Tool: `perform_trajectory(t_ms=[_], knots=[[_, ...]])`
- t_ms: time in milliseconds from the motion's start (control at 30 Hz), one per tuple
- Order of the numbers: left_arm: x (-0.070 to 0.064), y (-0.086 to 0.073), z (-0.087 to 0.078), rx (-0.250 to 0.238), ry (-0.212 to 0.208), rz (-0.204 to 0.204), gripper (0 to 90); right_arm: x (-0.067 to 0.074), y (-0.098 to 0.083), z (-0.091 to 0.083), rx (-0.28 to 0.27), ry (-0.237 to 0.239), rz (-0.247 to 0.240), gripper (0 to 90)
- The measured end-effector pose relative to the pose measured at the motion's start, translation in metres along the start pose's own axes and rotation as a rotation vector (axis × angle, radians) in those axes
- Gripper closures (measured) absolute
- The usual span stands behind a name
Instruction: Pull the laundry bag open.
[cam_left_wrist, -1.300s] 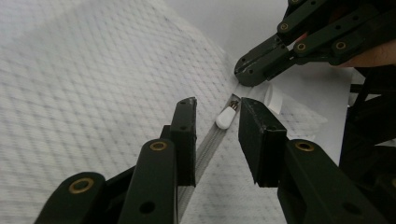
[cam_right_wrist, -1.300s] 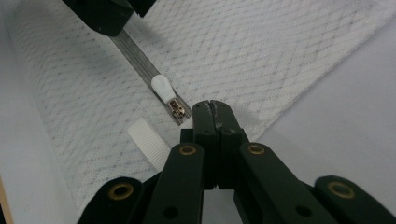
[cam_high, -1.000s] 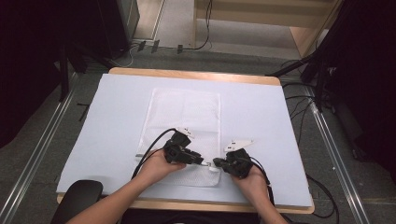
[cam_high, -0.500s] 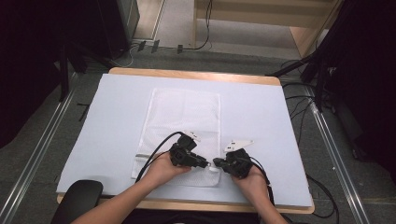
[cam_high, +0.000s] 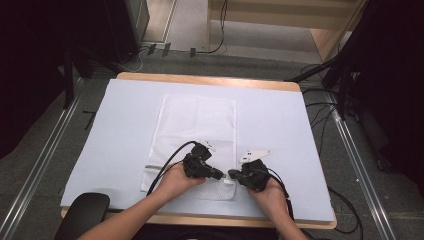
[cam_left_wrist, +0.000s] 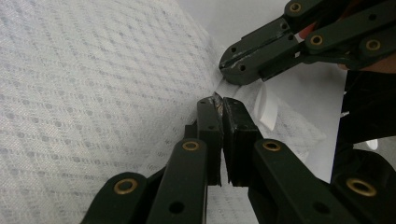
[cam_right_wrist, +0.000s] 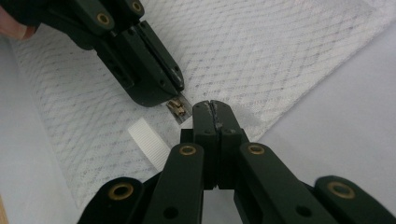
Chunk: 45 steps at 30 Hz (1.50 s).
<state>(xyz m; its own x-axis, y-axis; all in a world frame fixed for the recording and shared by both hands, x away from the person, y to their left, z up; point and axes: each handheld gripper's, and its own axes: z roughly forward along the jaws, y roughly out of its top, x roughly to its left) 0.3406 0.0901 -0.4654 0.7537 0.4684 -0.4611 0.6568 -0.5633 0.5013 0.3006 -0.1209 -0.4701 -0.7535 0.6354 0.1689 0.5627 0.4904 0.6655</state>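
**Two grippers meet at the near edge of a white mesh bag**

On the pale blue table cover a white mesh bag lies flat, its long side running away from the person. It looks thin and flat; whether anything is inside it cannot be told.

In the high view the left gripper and the right gripper point toward each other at the bag's near right corner, almost tip to tip, each held in one hand. The cables trail back toward the person. What the tips grip is too small to read there.

The right gripper view gives more. The left gripper is clamped on a small brass-coloured zipper pull, which sticks out below its tip; its jaws have just been closing. Beside it a short white ribbed tab lies on the mesh. The right gripper has its jaws fully together at the bag's edge; a pinch of fabric between them cannot be made out for certain.

In the left gripper view the left gripper also stands closed, with something pale at its very tip, and the right gripper bites at the white edge beside a folded tab. The zipper pull is hidden there behind the jaws.
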Motion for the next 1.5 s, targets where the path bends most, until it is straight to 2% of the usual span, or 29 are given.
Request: perform_trajectory(t_ms=[300,533,600,633,700,767,900,1100,1233,1500], knots=[[0.007,0.001,0.000,0.014,-0.053,-0.046,87.7,0.003,0.000,0.000,0.001,-0.020,-0.038,90.0],[0.012,0.003,-0.003,0.037,-0.086,-0.078,88.2,0.006,-0.002,0.001,-0.010,-0.031,-0.091,90.0],[0.013,0.002,-0.004,0.038,-0.077,-0.083,88.3,0.005,-0.003,0.001,-0.015,-0.027,-0.095,90.0],[0.013,0.002,-0.007,0.037,-0.053,-0.073,88.3,0.005,-0.003,0.001,-0.014,-0.023,-0.091,90.0],[0.016,0.002,-0.012,0.038,-0.057,-0.085,88.3,0.004,-0.003,0.001,-0.014,-0.018,-0.086,90.0],[0.019,0.001,-0.018,0.034,-0.082,-0.108,88.3,0.003,-0.003,0.001,-0.020,-0.015,-0.077,90.0],[0.024,-0.003,-0.028,0.020,-0.088,-0.140,88.2,0.002,-0.004,0.001,-0.028,-0.006,-0.078,90.0],[0.030,-0.006,-0.045,0.039,-0.063,-0.119,88.1,-0.002,-0.006,0.001,-0.043,0.019,-0.085,90.0],[0.038,-0.010,-0.058,0.023,-0.056,-0.143,88.1,-0.004,-0.007,0.001,-0.046,0.031,-0.086,90.0],[0.039,-0.015,-0.064,0.026,-0.051,-0.141,88.0,-0.006,-0.006,0.001,-0.045,0.050,-0.090,90.0]])
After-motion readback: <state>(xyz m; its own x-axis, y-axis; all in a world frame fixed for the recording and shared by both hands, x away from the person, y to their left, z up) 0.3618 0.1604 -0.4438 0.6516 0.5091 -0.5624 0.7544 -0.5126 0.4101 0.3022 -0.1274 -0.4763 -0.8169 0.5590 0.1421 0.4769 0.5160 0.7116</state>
